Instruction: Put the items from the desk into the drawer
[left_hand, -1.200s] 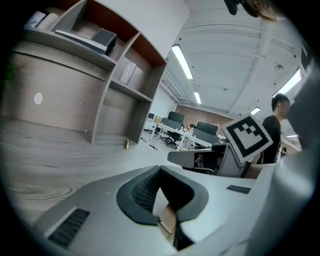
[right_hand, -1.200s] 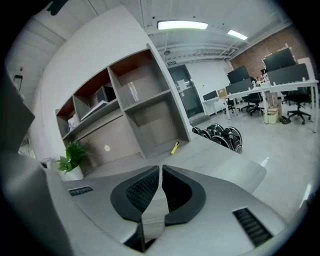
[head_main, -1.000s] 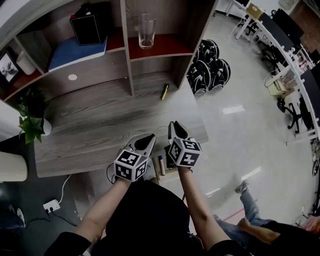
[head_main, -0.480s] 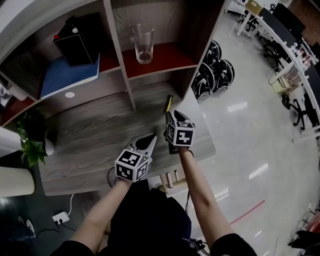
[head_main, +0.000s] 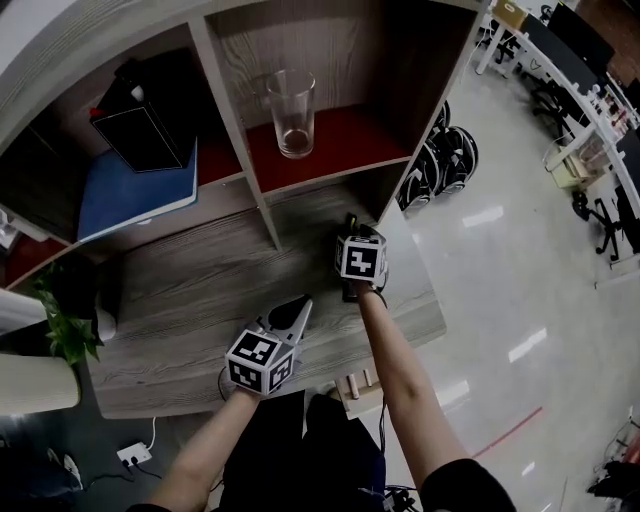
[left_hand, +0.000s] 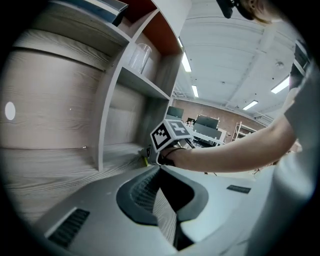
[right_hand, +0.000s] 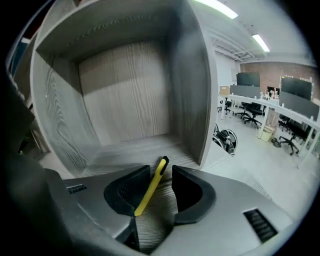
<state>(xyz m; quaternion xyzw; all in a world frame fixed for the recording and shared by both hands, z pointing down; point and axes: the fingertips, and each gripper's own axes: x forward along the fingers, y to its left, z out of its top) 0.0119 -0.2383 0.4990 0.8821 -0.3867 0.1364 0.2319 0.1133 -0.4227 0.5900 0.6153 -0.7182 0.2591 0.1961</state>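
Note:
A yellow pen with a black tip (right_hand: 150, 189) lies on the grey wooden desk (head_main: 200, 280), below the right shelf compartment. My right gripper (right_hand: 161, 172) is down over it, one pad on each side. Its jaws have just been opening, and they stand open with the pen loose between them. In the head view that gripper (head_main: 351, 225) hides nearly all of the pen. My left gripper (head_main: 297, 307) hovers over the desk's front part, shut with nothing in it. The open drawer (head_main: 352, 388) shows under the desk's front edge, behind my right forearm, with small items inside.
A shelf unit stands at the desk's back. It holds a drinking glass (head_main: 291, 112) on a red shelf, a black box (head_main: 145, 125) and a blue book (head_main: 135, 190). A potted plant (head_main: 68, 330) is at the left. Round black-and-white wheels (head_main: 450, 155) lie on the floor to the right.
My right gripper has gone from the drawer at the desk's front to the yellow pen at the back, and its jaws have opened. The left gripper has shifted a little further over the desk.

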